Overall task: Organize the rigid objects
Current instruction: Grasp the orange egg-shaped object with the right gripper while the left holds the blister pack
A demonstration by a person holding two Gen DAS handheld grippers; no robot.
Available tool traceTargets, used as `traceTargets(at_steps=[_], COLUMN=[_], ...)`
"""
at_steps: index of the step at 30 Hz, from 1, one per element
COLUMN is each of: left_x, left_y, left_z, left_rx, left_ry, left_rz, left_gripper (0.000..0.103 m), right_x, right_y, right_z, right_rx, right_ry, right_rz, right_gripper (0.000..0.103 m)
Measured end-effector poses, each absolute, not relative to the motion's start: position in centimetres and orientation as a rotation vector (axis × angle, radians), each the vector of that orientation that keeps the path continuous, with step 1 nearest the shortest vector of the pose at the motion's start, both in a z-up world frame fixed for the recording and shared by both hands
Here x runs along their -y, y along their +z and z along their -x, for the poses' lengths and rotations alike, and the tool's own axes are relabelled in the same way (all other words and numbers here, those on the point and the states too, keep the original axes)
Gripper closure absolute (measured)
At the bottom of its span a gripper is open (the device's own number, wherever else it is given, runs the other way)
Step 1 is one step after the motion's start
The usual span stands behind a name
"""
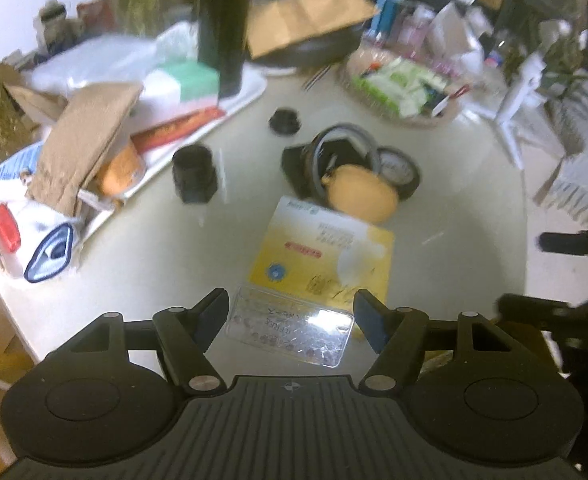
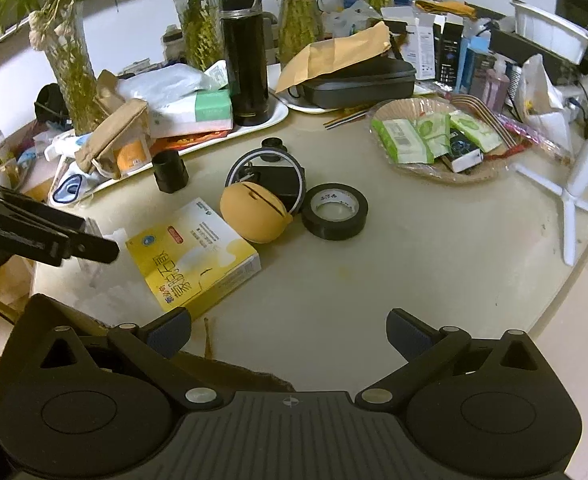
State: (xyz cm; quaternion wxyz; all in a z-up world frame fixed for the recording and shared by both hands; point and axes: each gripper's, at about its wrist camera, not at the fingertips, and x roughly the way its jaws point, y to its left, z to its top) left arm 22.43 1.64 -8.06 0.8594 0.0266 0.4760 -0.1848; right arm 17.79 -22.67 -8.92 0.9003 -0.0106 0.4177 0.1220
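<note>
Right wrist: woven basket (image 2: 474, 174) holds packets (image 2: 404, 140) (green-and-white).

On the pale round table (image 2: 414, 272) a tall black flask (image 2: 246, 60) stood on the right end of a white tray (image 2: 280, 114) at the far side, a green tissue pack (image 2: 210, 108) just left of it. Glass vases of green stems (image 2: 74, 60) stood behind. Further right, a brown envelope (image 2: 334, 56) lay on a dark case (image 2: 358, 84), then a woven basket (image 2: 454, 178) of packets and a white tripod (image 2: 574, 196).
</note>
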Motion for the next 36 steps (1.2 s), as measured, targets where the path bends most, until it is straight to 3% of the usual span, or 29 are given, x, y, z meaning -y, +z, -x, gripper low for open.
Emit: traceTargets(at_steps=[19,36], left_x=[-2.2,-2.5], left_y=[-5.8,-6.4], left_z=[-18.2,-18.8], left_rx=[-0.761,-0.747], left_ry=[-0.378,-0.349], left_rz=[-0.023,-0.050], left_gripper=[0.035,0.035], right_x=[20.8,18.0], right_y=[-10.0,-11.7], right_z=[-23.2,-28.8], right_rx=[-0.843,-0.839], right_ry=[0.394,0.416], right_rz=[0.034,0.093], right_gripper=[0.001,0.016])
